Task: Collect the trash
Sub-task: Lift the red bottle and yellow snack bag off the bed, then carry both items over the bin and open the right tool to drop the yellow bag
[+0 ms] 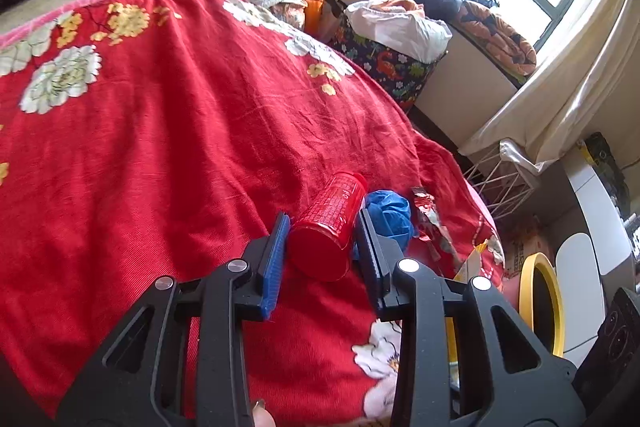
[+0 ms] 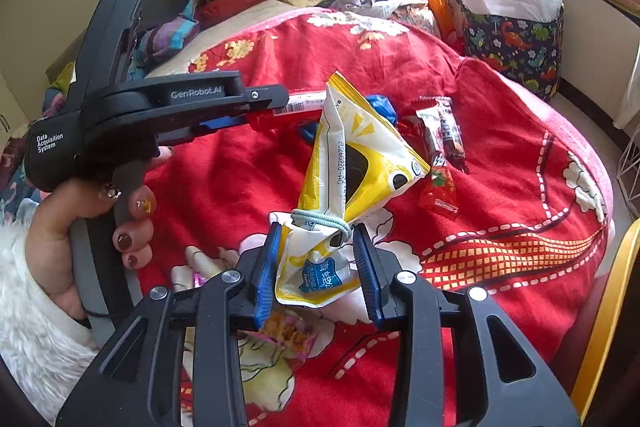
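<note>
A red translucent plastic cup [image 1: 328,231] sits clamped on its sides between the blue pads of the left gripper [image 1: 322,227], apparently raised just off the red floral bedspread [image 1: 160,147]. The right gripper [image 2: 316,239] pinches a crumpled yellow-and-white snack pouch [image 2: 348,151], tied with a pale hair band, which stands up from its narrow jaws. Still on the bedspread lie a crumpled blue plastic wad [image 1: 390,215] and several small red candy wrappers [image 2: 440,135]. The pick-up step looks complete for both hands; the next move calls for carrying both pieces to a bin, none of which I can identify with certainty, without loosening either grip.
</note>
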A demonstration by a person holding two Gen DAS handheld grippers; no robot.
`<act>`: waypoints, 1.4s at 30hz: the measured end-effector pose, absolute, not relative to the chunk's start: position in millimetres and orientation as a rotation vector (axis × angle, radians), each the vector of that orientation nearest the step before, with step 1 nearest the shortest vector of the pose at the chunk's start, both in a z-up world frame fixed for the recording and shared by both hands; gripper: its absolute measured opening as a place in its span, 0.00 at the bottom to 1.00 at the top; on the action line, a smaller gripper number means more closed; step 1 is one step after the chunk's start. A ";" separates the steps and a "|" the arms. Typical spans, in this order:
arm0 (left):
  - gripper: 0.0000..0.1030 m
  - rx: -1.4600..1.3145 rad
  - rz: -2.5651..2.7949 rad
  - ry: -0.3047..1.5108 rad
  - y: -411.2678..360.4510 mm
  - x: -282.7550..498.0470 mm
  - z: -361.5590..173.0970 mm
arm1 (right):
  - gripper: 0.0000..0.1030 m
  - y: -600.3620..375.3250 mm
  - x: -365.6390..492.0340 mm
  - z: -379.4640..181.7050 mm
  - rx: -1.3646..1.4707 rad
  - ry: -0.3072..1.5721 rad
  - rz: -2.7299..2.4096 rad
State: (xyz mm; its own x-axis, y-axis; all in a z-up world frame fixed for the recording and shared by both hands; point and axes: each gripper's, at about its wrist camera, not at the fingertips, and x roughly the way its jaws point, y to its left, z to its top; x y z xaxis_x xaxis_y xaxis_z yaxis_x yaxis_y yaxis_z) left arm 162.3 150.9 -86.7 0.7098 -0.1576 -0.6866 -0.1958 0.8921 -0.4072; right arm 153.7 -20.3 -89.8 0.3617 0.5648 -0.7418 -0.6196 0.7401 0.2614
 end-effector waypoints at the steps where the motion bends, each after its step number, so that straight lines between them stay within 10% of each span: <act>1: 0.26 -0.481 0.024 0.781 150.4 159.4 -83.2 | 0.33 -21.7 151.1 -87.3 -0.065 0.922 0.765; 42: 0.24 -0.303 -0.181 0.657 11.9 141.8 -0.5 | 0.33 -159.3 127.3 -44.9 0.144 0.808 0.557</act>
State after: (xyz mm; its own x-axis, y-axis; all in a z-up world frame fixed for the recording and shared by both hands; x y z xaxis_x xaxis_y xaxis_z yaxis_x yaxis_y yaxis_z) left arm 141.8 11.9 -0.5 0.7782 -0.2599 -0.5717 0.0697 0.9405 -0.3326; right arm 127.3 -159.3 -44.9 0.5563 0.5240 -0.6450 -0.4166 0.8474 0.3292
